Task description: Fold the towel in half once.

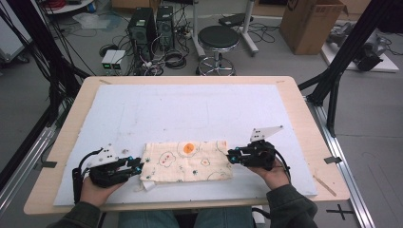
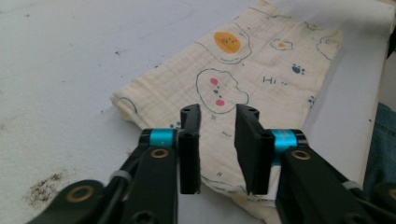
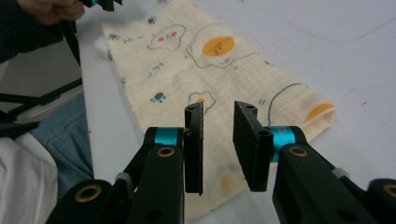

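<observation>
A folded cream cloth [image 1: 187,161] printed with fried eggs and paw marks lies flat on the white mat near the table's front edge. My left gripper [image 1: 138,167] sits at the cloth's left end, jaws open over its edge. From that gripper's own view, the cloth [image 2: 243,74] stretches away beyond the open gripper [image 2: 218,140]. At the cloth's right end is my right gripper [image 1: 231,156], also open. Its view has the cloth [image 3: 205,70] running off between the parted jaws of the gripper [image 3: 218,144]. Neither holds anything.
The white mat [image 1: 190,109] covers most of the wooden table [image 1: 309,123], bare behind the cloth. Dark specks [image 2: 46,184] mark the mat by the left gripper. A stool [image 1: 217,40], computer towers and a cardboard box [image 1: 309,23] stand on the floor beyond.
</observation>
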`<state>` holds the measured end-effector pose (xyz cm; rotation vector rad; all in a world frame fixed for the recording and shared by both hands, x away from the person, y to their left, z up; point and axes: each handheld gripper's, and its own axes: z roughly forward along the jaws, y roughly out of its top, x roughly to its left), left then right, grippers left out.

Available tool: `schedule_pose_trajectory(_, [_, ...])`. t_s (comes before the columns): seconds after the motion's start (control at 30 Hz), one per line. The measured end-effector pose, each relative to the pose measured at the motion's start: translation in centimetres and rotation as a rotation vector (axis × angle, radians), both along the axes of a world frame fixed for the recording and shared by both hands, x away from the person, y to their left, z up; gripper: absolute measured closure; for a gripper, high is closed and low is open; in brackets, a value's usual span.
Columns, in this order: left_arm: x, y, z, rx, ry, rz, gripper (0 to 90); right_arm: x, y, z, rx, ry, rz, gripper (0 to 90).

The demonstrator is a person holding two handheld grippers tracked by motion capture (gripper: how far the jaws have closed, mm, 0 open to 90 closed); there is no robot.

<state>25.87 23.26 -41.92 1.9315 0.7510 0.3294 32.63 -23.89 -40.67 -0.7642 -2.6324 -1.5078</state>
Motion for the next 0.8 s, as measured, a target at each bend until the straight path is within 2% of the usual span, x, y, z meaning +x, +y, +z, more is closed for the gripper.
schedule_pose_trajectory(0.1, [0.3, -0.4, -0.1, -0.001, 0.011, -0.008, 67.5, -0.1, 0.1, -0.2, -0.017, 0.001, 0.000, 71.7])
schedule_pose_trajectory(0.17, [0.5, -0.9, -0.4, 0.020, 0.017, -0.014, 67.9, -0.2, 0.6, -0.6, -0.037, 0.012, 0.017, 71.5])
schedule_pose_trajectory(0.3, [0.6, -1.8, -1.0, 0.063, 0.036, -0.050, 79.0, -0.5, 1.9, -1.6, -0.089, 0.033, 0.068, 72.2])
schedule_pose_trajectory(0.4, [0.6, -1.9, -1.3, 0.086, 0.051, -0.071, 83.0, -0.7, 2.3, -2.0, -0.108, 0.039, 0.094, 73.3])
schedule_pose_trajectory(0.67, [0.3, -1.6, -2.2, 0.140, 0.094, -0.111, 82.3, -1.0, 2.2, -2.9, -0.177, 0.041, 0.118, 73.8])
schedule_pose_trajectory(0.8, [0.1, -1.7, -2.4, 0.151, 0.105, -0.122, 81.4, -1.1, 2.1, -3.1, -0.201, 0.043, 0.120, 73.8])
